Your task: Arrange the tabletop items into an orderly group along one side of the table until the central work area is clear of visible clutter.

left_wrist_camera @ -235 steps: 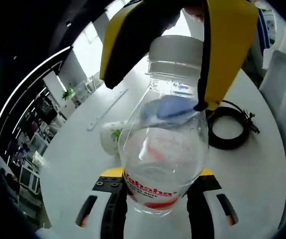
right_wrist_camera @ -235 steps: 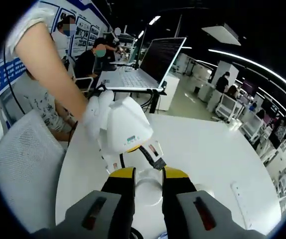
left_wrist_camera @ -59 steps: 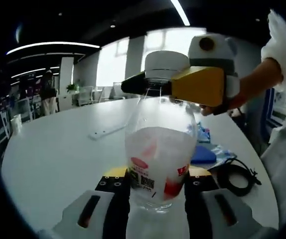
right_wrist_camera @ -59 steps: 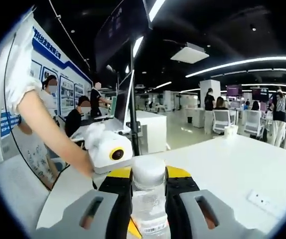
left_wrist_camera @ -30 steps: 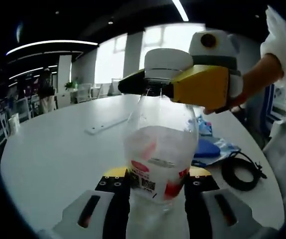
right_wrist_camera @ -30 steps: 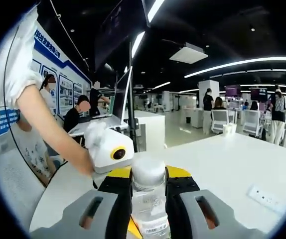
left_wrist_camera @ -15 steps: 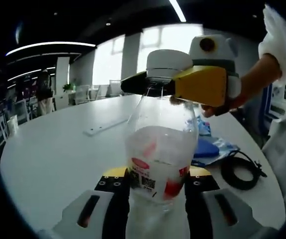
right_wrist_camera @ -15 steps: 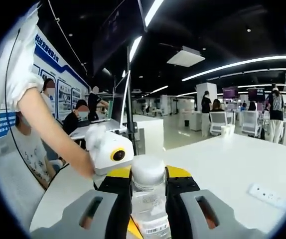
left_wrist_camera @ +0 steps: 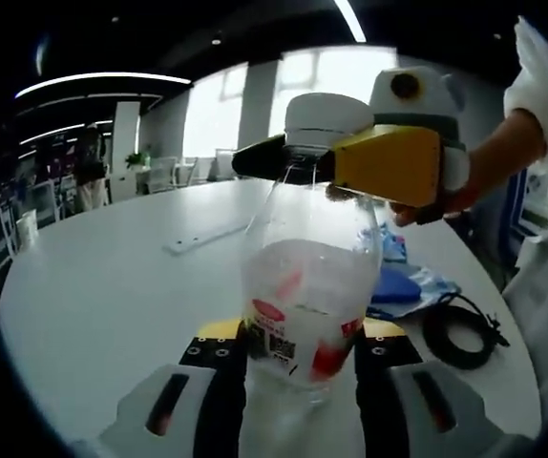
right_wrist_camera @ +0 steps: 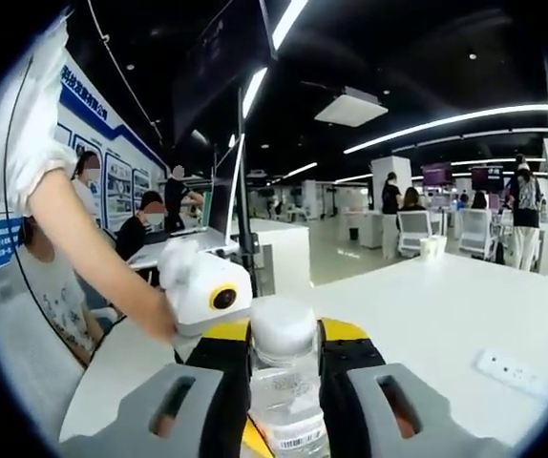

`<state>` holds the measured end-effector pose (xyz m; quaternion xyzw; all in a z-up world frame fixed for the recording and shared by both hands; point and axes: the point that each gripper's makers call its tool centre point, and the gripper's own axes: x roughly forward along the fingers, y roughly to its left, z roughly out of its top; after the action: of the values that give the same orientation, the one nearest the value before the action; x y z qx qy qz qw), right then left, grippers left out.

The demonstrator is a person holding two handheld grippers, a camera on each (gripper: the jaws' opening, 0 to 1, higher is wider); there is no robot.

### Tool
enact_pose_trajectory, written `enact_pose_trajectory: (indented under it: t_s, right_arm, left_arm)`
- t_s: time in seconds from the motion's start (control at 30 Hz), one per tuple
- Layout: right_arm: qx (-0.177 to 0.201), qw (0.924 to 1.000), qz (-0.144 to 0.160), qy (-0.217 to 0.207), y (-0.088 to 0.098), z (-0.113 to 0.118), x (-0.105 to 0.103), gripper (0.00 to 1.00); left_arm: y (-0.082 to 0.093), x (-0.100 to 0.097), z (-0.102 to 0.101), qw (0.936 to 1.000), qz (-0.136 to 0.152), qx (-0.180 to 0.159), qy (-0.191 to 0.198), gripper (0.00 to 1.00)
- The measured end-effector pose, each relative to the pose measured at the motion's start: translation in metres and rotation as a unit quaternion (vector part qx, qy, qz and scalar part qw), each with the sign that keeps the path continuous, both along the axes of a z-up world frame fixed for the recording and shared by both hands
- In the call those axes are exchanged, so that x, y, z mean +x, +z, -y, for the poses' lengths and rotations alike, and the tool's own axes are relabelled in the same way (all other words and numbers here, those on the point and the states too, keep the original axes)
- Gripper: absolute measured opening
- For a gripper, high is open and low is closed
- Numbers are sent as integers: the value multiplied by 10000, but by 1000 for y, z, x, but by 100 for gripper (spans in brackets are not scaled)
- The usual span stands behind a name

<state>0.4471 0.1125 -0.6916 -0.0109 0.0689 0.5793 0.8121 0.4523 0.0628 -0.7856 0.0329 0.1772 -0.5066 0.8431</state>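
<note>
Between my left gripper's [left_wrist_camera: 288,358] two jaws at the bottom centre of the left gripper view stands a clear plastic bottle [left_wrist_camera: 309,286], upright, with water and a red-and-white label low on its body; the jaws press its base from both sides. At upper centre of that view my right gripper [left_wrist_camera: 346,164] comes in from the right, its yellow and black jaws clamped on the bottle's neck just under the white cap [left_wrist_camera: 327,116]. The white round table [left_wrist_camera: 102,286] spreads to the left of the frame, with a white power strip [left_wrist_camera: 207,239] lying at middle left. At right of the bottle, on the table, lie a blue flat object [left_wrist_camera: 400,285] on clear plastic wrapping and, nearer the lower right, a coiled black cable [left_wrist_camera: 462,329].

From the right gripper view, the cap [right_wrist_camera: 284,327] sits at lower centre, squeezed between my right gripper's [right_wrist_camera: 284,367] yellow-tipped jaws, with the bottle [right_wrist_camera: 288,415] running down below it. My left arm [right_wrist_camera: 88,253] reaches in from the upper left, and the power strip [right_wrist_camera: 511,370] lies at lower right on the table [right_wrist_camera: 427,315].
</note>
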Motion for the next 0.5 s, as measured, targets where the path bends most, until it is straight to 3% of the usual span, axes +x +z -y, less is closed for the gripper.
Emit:
enact_pose_trajectory:
  t_s: [0.27,0.5]
  right_arm:
    - [75,9998,47,-151,10,0,1,43]
    - [61,9994,32,-327,19,10,1,50]
  left_arm:
    - [19,3,2,9997,115,-195,102,53]
    - [30,-1,-3,9995,189,-200,179,63]
